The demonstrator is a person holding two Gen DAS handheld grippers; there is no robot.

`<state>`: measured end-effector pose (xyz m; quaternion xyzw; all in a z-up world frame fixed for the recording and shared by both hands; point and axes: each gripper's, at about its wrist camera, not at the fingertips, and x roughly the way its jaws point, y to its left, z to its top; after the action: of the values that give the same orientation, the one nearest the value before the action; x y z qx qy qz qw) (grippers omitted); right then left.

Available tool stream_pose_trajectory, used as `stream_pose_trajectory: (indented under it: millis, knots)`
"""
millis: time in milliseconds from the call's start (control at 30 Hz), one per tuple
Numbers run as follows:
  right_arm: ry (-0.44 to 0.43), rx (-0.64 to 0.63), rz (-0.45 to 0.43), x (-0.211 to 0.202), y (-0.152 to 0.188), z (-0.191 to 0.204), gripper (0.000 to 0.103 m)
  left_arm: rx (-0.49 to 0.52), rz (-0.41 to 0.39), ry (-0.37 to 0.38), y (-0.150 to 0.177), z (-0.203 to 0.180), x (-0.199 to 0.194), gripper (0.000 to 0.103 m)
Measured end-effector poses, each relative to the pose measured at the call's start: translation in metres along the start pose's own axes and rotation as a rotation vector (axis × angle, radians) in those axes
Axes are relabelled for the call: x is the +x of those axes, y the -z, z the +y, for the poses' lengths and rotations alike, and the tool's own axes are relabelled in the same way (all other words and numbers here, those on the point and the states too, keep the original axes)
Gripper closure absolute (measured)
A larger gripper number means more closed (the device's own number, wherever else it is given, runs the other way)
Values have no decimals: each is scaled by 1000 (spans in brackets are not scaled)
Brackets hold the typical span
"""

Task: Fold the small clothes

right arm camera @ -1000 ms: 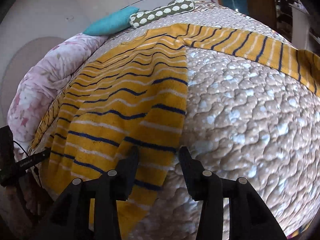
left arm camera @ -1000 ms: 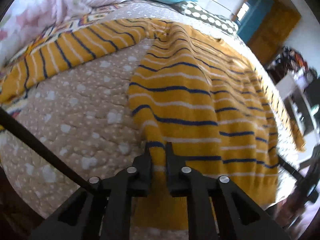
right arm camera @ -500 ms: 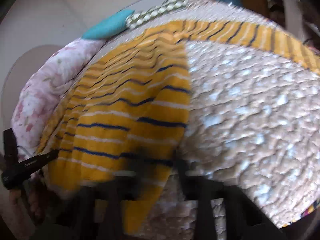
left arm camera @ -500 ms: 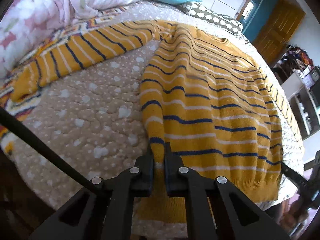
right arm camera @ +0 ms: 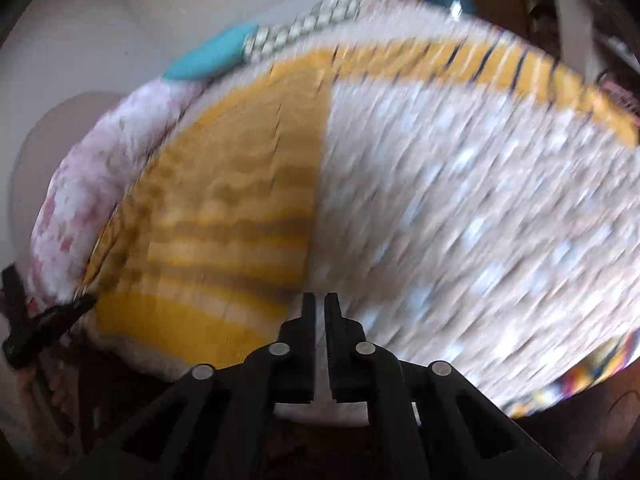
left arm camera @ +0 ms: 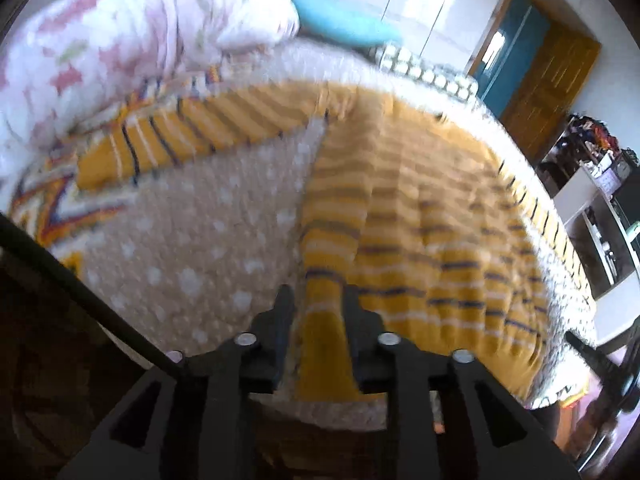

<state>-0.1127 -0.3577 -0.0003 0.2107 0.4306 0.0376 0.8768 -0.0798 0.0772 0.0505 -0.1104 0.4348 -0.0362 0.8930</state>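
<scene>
A yellow sweater with navy and white stripes (left arm camera: pixel 420 208) lies spread on a beige dotted bedspread (left arm camera: pixel 192 232), one sleeve stretched to the left (left arm camera: pixel 176 136). My left gripper (left arm camera: pixel 318 300) straddles the sweater's bottom hem with its jaws a little apart, the fabric between them. In the blurred right wrist view the sweater (right arm camera: pixel 224 216) lies left of centre, its other sleeve along the far edge (right arm camera: pixel 500 68). My right gripper (right arm camera: pixel 319 304) is shut, just right of the sweater's hem corner; I see no cloth between its fingers.
A pink floral duvet (left arm camera: pixel 120 40) is piled at the bed's far left, with a teal pillow (left arm camera: pixel 344 28) and a dotted cushion (left arm camera: pixel 428 76) at the head. A wooden door (left arm camera: pixel 548 84) and shelves (left arm camera: pixel 600 200) stand to the right. The bed's near edge is just below both grippers.
My left gripper's jaws have opened from a tight pinch on the hem and pulled back. My right gripper has closed from wide open and moved fast, blurring its view.
</scene>
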Motion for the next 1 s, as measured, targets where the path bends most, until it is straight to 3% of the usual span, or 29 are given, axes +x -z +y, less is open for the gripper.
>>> stream_pose_trajectory:
  millis: [33,100,133,167,200,300,400,433,733,767,800,833,900,1000]
  knots:
    - [34,22,-66,-9,-10,-8,55,14,-34,-9,-2,-5,-6,51]
    - [98,53,-195,-21,-21,-20,19,32,-81,-24,-4,-12,-13,41]
    - [143,62,-268,-27,-27,-29,16,44,-92,-26,-4,-16,-14,41]
    - [177,58,-271,-26,-36,-40,16,54,-88,-24,-4,-21,-12,40]
    - [201,77,-253,-23,-42,-51,19,61,-79,-16,-5,-23,-10,40]
    - [219,209,-215,-17,-57,-90,45,78,-33,12,-5,-33,2,40]
    - [203,364,-209,-16,-63,-137,45,97,-8,15,-3,-40,11,40]
    - [237,401,-230,-19,-64,-151,45,100,-3,15,-3,-42,13,40]
    - [300,578,-303,-20,-99,-220,47,93,25,31,-6,-50,26,40]
    - [300,584,-302,-22,-103,-224,51,92,27,34,-7,-50,27,40]
    - [300,592,-288,-21,-110,-230,78,92,28,37,-8,-50,27,40]
    - [297,593,-250,-15,-119,-235,97,93,26,40,-8,-50,27,40]
    - [281,588,-215,-12,-140,-247,97,92,15,43,-11,-48,25,40]
    - [367,552,-273,-33,-163,-253,97,75,-6,52,-15,-39,20,40]
